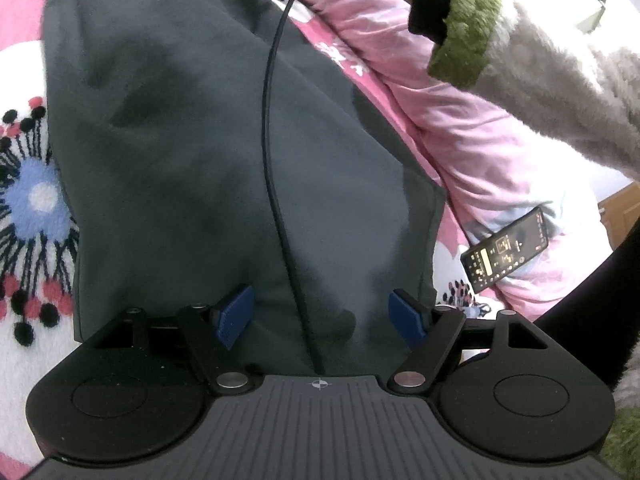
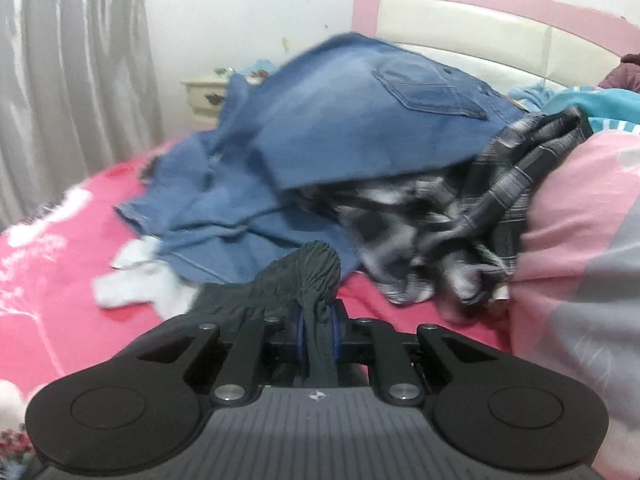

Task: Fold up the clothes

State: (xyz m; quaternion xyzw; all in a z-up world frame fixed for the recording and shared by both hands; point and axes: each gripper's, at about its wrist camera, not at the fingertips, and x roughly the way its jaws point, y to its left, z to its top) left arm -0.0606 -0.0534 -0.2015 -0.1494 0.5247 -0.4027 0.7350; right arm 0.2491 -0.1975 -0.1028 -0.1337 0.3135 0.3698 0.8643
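Bed (image 2: 60, 240) backdrop: right gripper (image 2: 318, 330) clamped on bunched dark garment (image 2: 308, 276). Left gripper (image 1: 320, 316) jaws wide apart over it, gripping nothing. Only right view shows jeans (image 2: 320, 128); only left shows phone (image 1: 506, 248).

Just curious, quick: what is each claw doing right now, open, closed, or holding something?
Left claw: open, above the dark grey garment.
Right claw: closed on bunched dark grey fabric.

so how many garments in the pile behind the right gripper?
3 visible: jeans on top, plaid shirt under them to the right, white piece at left. More may be buried.
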